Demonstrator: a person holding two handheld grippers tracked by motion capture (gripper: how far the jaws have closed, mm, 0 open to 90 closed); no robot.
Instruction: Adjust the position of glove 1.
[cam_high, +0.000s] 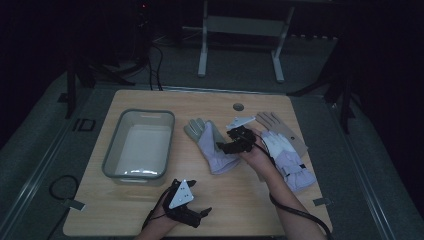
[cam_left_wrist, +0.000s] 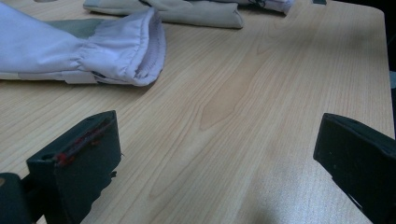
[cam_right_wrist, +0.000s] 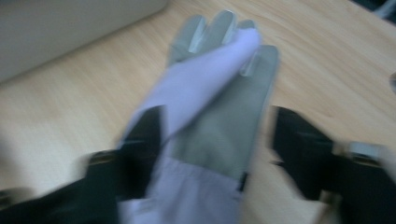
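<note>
- Glove (cam_high: 212, 145), lilac cuff with grey palm, lies flat on the bench (cam_high: 240, 200) near its middle, just right of the grey tub (cam_high: 140, 145); fingers point away from the person.
- In the right gripper view a lilac flap of this glove (cam_right_wrist: 210, 84) is folded up over the grey palm; the picture is blurred, so finer detail of the fold cannot be read.
- Right claw (cam_high: 235, 142) is at the glove's wrist end. In its own view the jaws stand moderately apart, one on each side of the glove body; the left-hand jaw appears to touch or overlap the lilac edge, the other stands clear. It straddles the glove but has not clamped it.
- Judgement on the step in hand: a grasp of the glove, probably for transfer to the tub. To do it well, close on the doubled cloth at the cuff, not on a single thin layer, and lift straight before moving sideways so the fingers do not drag.
- Left claw (cam_high: 192, 212) rests low at the near edge of the bench, well apart from the glove. Its jaws (cam_left_wrist: 74, 158) are wide and hold nothing; bare wood lies between them.
- Second glove (cam_high: 292, 160), same pattern, lies right of the right hand, partly over a tan glove (cam_high: 277, 122).
</note>
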